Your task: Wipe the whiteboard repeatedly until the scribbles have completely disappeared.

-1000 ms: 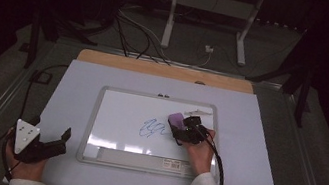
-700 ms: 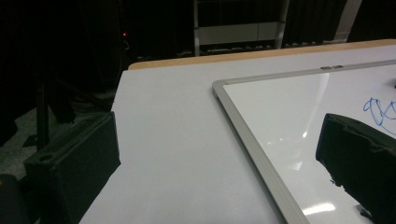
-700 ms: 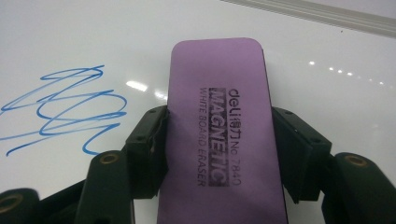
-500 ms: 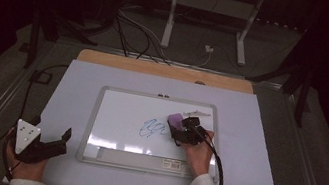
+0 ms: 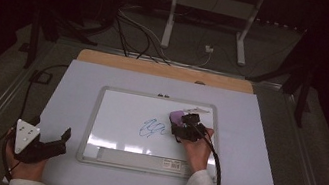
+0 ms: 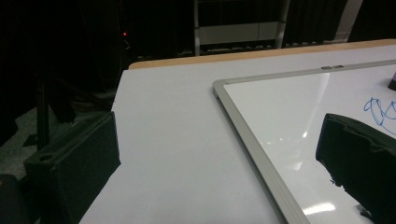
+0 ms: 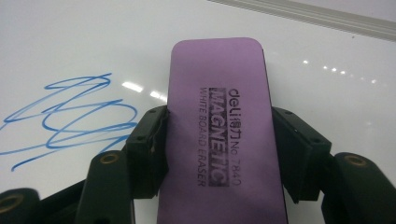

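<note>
Black and idle, the left gripper point(image 5: 59, 140) sits near the table's point(image 5: 259, 118) front left corner, just off the whiteboard's point(image 5: 124, 111) left frame edge; in the left gripper view its jaws stand wide apart with nothing between them, only bare tabletop and the board's corner ahead. Moving right across the board, a blue scribble point(image 5: 152, 128) lies near the middle of the white surface. Just to the right of it, the right gripper point(image 5: 182, 124) is clamped across the width of a purple magnetic whiteboard eraser point(image 7: 222, 135), one jaw on each long side, the printed top face turned up toward the camera. The eraser lies flat on or just above the board; contact cannot be judged. Its long axis runs along the gripper's line of sight, away from the person toward the board's far edge, so its broad side faces the ink. The scribble lies to the left of the eraser, close by, which probably makes a leftward sweep the next move, and the right hand point(image 5: 197, 149) is clearly the nearer one.
</note>
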